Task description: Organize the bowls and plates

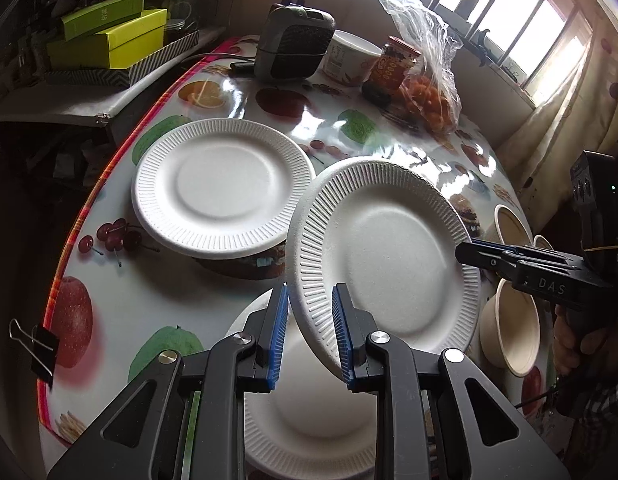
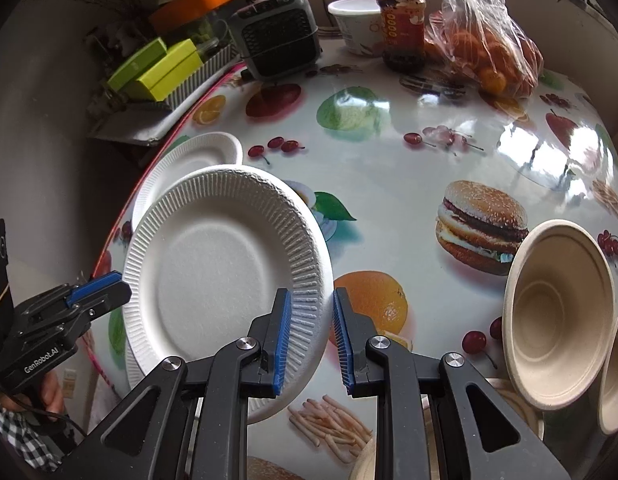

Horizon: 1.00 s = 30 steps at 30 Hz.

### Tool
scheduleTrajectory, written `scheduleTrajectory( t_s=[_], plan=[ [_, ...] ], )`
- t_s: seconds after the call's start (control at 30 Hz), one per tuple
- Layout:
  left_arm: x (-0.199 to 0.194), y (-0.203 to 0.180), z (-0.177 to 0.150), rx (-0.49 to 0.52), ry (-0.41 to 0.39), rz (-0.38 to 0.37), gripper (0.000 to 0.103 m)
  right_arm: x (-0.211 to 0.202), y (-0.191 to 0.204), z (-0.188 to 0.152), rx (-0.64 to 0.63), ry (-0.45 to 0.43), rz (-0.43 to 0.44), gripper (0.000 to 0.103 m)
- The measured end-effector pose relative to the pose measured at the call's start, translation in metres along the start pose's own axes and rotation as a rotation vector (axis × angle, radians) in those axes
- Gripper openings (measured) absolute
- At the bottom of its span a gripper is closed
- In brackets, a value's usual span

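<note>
Both grippers meet on one tilted white plate [image 1: 385,256]: left gripper [image 1: 310,330] jaws straddle its rim, right gripper [image 2: 309,332] jaws likewise, neither visibly clamped.

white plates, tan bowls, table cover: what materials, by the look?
The lifted plate looks like moulded paper pulp: matte white, pressed radial ribs on the rim, a thin edge. Foam is possible. The bowl also looks like pulp fibre, unbleached tan and dull, with soft moulded rings inside. The tablecloth looks like glossy printed vinyl or oilcloth, since it mirrors the window light.
</note>
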State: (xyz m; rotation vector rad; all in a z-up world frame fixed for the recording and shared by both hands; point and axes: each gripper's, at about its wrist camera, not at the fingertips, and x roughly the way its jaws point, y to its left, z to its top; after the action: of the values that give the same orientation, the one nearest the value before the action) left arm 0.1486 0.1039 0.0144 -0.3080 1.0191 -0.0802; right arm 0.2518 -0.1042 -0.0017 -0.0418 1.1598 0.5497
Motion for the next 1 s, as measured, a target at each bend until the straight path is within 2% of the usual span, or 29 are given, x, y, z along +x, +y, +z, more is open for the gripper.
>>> scheduleTrajectory(
  t_s=[0.67,1.0],
  plan=[
    [-0.015,0.028,-0.053,-0.038,0.02,0.042,0.024,0.014,0.04,-0.042,-0.056,0.051,0.026,0.021],
    [-0.012,0.033,-0.068,-0.049,0.045,0.055,0.024,0.028,0.046,-0.057,-0.065,0.089,0.022,0.021]
  ],
)
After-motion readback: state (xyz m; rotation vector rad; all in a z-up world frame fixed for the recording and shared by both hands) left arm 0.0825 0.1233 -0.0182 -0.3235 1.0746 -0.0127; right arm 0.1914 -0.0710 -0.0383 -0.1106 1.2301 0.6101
